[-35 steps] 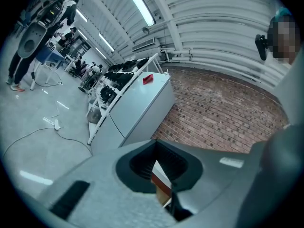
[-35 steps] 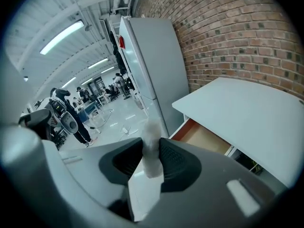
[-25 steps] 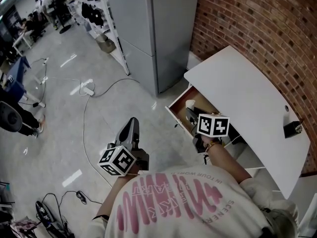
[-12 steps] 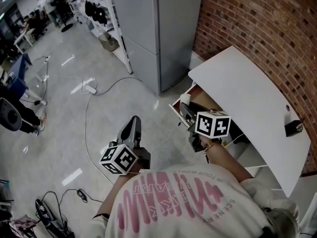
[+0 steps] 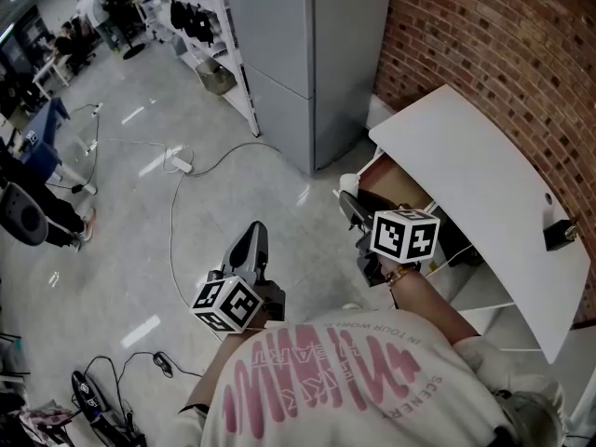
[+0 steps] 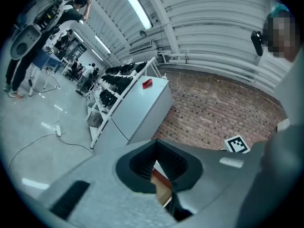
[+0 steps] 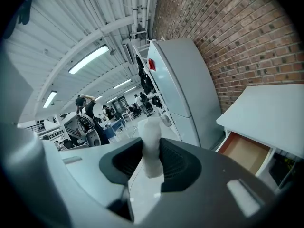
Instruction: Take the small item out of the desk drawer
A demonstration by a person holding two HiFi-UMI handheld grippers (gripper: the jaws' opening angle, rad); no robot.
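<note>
Polished grey floor (image 5: 112, 250) fills most of the head view, crossed by a thin cable (image 5: 173, 240) that runs to a white power strip (image 5: 177, 164). A tall grey cabinet (image 5: 307, 54) stands against a red brick wall (image 5: 503, 45) at the far right, with a white shelving rack (image 5: 223, 35) of dark items just left of it and people at desks in the far left corner. A white worktop (image 5: 475, 184) sits along the brick wall, with a small black object (image 5: 559, 234) near its right edge. Its wooden drawer (image 5: 400, 186) is pulled open below the left end. The right gripper (image 5: 352, 205) is clamped on a small white item (image 5: 349, 182), which stands upright between the ribbed pads in the right gripper view (image 7: 151, 146) and rises above them. The item is out of the drawer, held in the air just left of the drawer front. The left gripper (image 5: 251, 242) hangs over the floor, well apart from the worktop. In its own view its jaws stand slightly apart with nothing between them, and the drawer's wood shows through the gap. A second ago the right gripper and the item were over the drawer's inside. Since then they have lifted out to the left, while the left gripper has kept much the same place beside the person.
</note>
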